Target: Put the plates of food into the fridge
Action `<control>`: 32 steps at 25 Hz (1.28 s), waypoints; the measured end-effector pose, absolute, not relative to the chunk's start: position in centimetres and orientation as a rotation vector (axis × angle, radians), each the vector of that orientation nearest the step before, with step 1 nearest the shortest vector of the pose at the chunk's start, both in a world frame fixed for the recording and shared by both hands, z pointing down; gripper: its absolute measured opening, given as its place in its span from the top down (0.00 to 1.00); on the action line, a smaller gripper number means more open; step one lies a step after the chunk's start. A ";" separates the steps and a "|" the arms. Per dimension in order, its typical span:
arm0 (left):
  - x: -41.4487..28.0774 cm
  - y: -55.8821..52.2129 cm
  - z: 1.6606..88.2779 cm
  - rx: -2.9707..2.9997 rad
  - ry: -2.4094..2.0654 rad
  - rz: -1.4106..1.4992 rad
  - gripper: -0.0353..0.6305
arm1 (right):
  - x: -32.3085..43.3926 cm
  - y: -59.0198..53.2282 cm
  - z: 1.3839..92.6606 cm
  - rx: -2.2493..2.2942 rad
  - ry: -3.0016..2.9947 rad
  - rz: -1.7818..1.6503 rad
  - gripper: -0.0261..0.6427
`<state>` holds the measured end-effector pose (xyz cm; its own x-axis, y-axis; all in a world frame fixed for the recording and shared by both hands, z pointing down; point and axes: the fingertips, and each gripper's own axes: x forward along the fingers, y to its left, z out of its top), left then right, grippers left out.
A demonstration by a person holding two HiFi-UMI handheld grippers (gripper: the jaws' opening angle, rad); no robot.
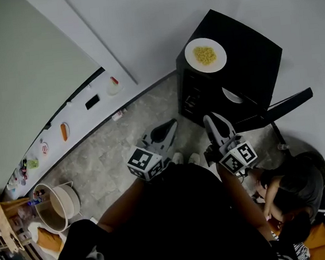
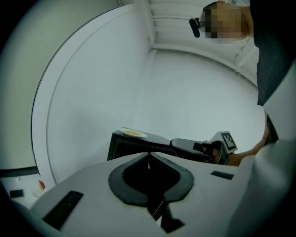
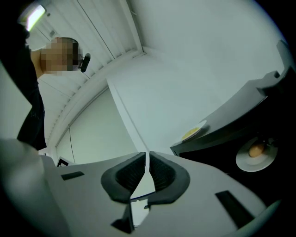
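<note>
So here's where we stand: both tongs are closed up and empty. The left gripper has its jaws pressed together on nothing, the right gripper is the same, and both hang in front of the black mini fridge without touching it. The plate of yellow food sits on the fridge top, right by the front corner on the side away from the open fridge door. A second plate is already on a shelf inside. What worries us is how close that top plate is to the corner. If we come in with the jaws shut, we'd probably shove it instead of grabbing it, and it could slide off the edge onto the floor. Even with a decent bite on the rim, a one-sided grip on a loaded plate will likely tip, and that loose food would spill. Going in, we could also clip the second plate, since the opening looks tight. And there's a person crouched just beside the door, so a bumped door or a dropped plate could land on them.
</note>
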<state>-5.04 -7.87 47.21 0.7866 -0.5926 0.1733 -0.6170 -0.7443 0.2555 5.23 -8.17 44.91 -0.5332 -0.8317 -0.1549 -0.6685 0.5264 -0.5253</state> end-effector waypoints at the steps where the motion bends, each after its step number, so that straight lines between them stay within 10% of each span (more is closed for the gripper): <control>1: -5.3 -8.1 47.1 2.673 -0.942 0.110 0.91 | 5.1 -8.7 44.8 -1.227 2.367 -0.586 0.92; 32: -9.1 -13.1 48.1 2.624 -0.996 0.123 0.91 | 5.4 -22.0 49.2 -1.151 1.666 -1.110 0.79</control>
